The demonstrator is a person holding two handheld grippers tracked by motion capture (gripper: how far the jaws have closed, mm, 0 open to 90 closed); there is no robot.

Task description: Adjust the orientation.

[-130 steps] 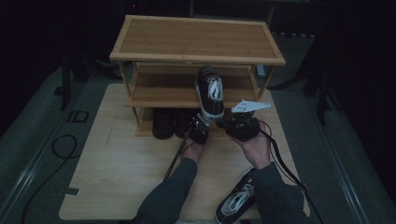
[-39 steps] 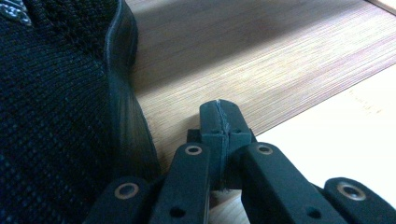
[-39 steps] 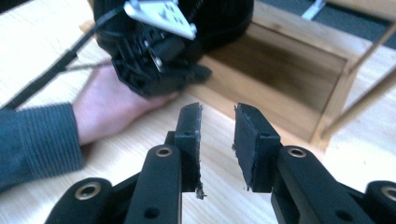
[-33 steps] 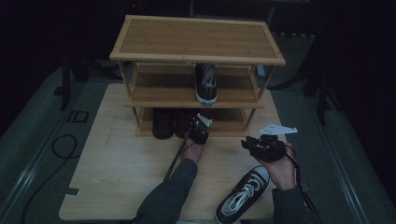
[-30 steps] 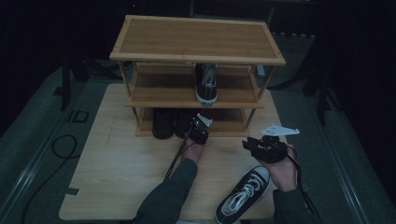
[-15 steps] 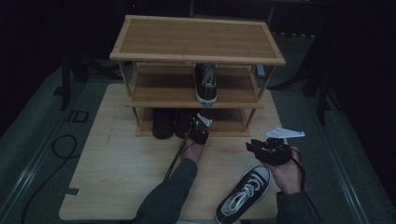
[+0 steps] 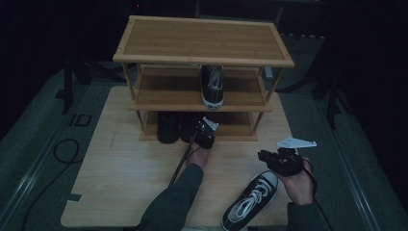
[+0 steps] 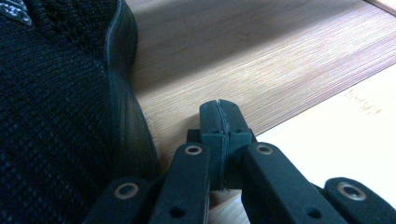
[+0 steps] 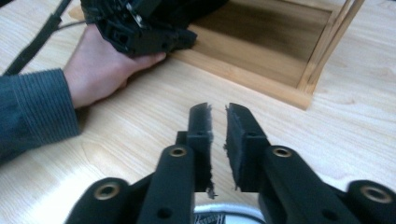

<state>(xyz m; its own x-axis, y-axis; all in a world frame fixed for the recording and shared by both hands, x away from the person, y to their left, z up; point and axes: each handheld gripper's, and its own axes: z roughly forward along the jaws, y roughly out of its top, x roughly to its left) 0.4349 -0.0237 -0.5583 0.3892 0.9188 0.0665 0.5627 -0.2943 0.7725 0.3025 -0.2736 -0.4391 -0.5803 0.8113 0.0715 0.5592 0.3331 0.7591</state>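
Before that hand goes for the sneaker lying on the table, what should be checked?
1. Right tool empty: ok. Its jaws have just been closing, with nothing between them.
2. Jaws wide enough for the sneaker: not ok. Only a narrow gap is left, so they likely need opening first.
3. Sneaker free to lift: ok. It lies alone on the table, beside the right hand.
4. Room on the middle shelf: ok. It is bare on both sides of the other sneaker.
5. Left tool out of the way: ok. It is shut, at the bottom shelf by the black shoes.
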